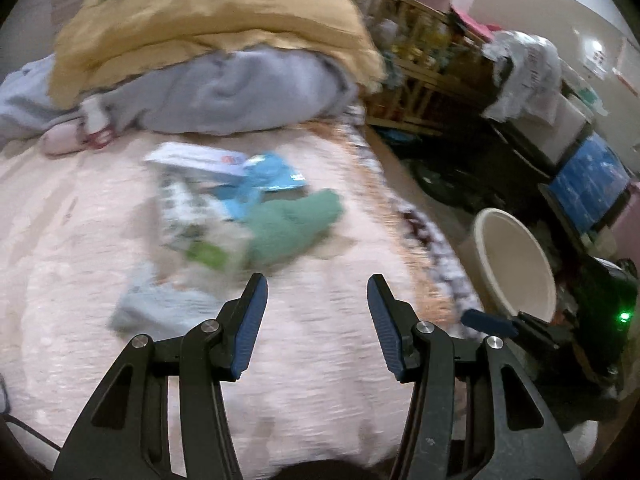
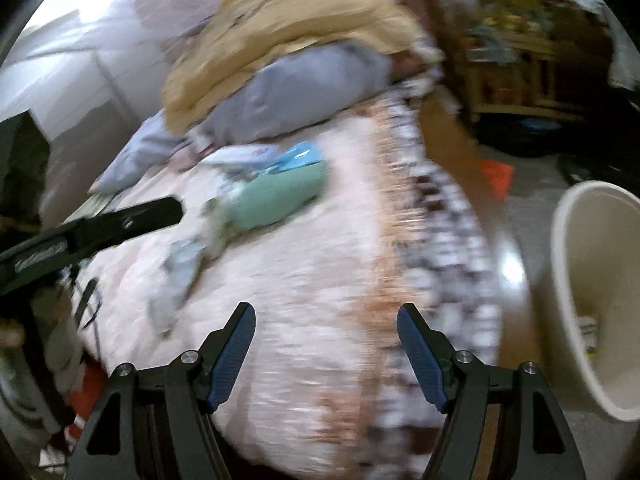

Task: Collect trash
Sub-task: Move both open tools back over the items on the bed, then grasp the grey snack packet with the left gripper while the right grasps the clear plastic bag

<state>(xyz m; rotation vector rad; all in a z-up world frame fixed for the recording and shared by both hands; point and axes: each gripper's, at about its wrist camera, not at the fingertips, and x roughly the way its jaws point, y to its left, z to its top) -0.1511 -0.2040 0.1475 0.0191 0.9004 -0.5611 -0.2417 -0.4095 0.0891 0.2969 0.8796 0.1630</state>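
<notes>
Trash lies in a heap on the pink bed cover (image 1: pixel 312 360): a white paper packet (image 1: pixel 200 158), a blue wrapper (image 1: pixel 272 176), a green crumpled piece (image 1: pixel 292 224), a green-white printed package (image 1: pixel 196 224) and a pale grey scrap (image 1: pixel 160 304). My left gripper (image 1: pixel 316 280) is open and empty just short of the heap. My right gripper (image 2: pixel 326 310) is open and empty over the bed's right side; the heap (image 2: pixel 276 196) lies ahead to its left. A cream bin (image 1: pixel 516 260) stands on the floor right of the bed, also in the right wrist view (image 2: pixel 592 300).
A yellow blanket (image 1: pixel 208 20) and grey bedding (image 1: pixel 240 92) are piled at the bed's far end. A wooden shelf (image 1: pixel 420 80) and cluttered boxes (image 1: pixel 580 184) stand to the right. The left gripper's finger (image 2: pixel 100 228) crosses the right wrist view. Both views are motion-blurred.
</notes>
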